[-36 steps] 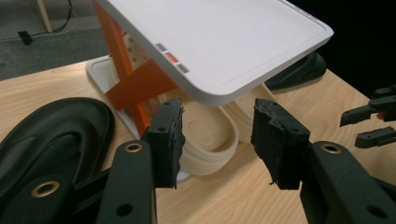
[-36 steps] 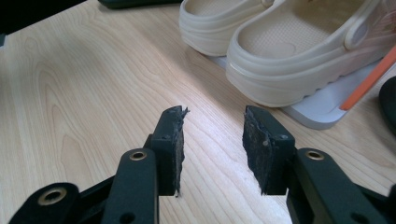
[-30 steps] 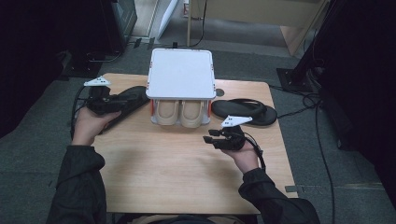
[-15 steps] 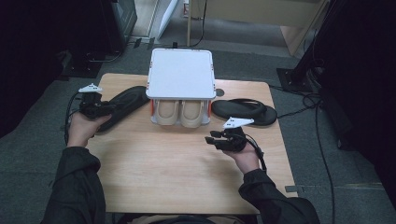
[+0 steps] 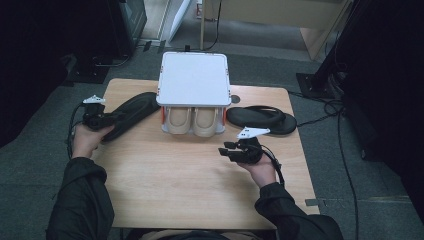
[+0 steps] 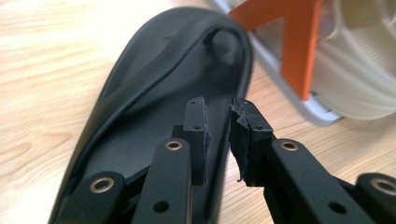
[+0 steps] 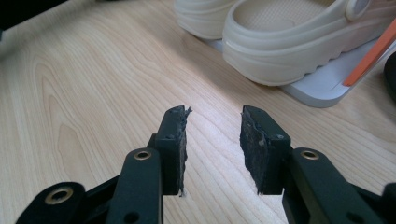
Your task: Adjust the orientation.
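The left gripper (image 6: 218, 135) holds its jaws narrowly parted above the heel end of a black sandal (image 6: 154, 107), gripping nothing; whether a pad touches the sole cannot be told. The right gripper (image 7: 212, 149) holds its jaws spread and empty above the bare wooden surface (image 7: 84, 93). Ahead of it, a pair of cream clogs (image 7: 299, 42) sits on the lower tier of a white rack (image 5: 193, 77) with orange struts (image 6: 303, 46). In the high view a second black sandal (image 5: 261, 119) lies just right of the rack, the first sandal on its left.
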